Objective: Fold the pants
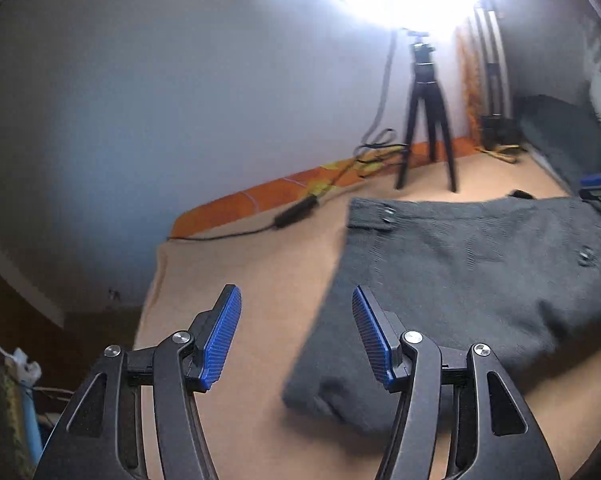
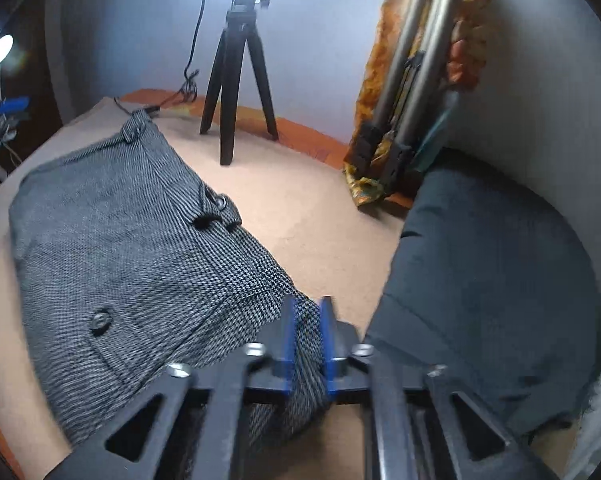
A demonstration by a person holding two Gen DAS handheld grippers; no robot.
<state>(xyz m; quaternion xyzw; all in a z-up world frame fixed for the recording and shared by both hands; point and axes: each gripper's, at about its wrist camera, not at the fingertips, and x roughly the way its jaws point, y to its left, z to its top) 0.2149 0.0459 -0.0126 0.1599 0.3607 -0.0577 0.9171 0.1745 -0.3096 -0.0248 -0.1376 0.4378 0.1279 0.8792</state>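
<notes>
Grey checked pants (image 1: 468,280) lie folded on a tan surface (image 1: 260,264), waistband with a metal button toward the far side. My left gripper (image 1: 296,312) is open and empty, hovering above the pants' left edge. In the right wrist view my right gripper (image 2: 306,312) is shut on a bunched edge of the pants (image 2: 132,248), the cloth pinched between the blue pads (image 2: 287,340). The right gripper also shows in the left wrist view at the far right edge (image 1: 600,190).
A small black tripod (image 1: 426,120) stands at the back of the surface under a bright lamp, with a cable and adapter (image 1: 296,210) trailing left. A dark cushion (image 2: 492,280) lies right of the pants. A folded silver tripod (image 2: 416,64) leans on the wall.
</notes>
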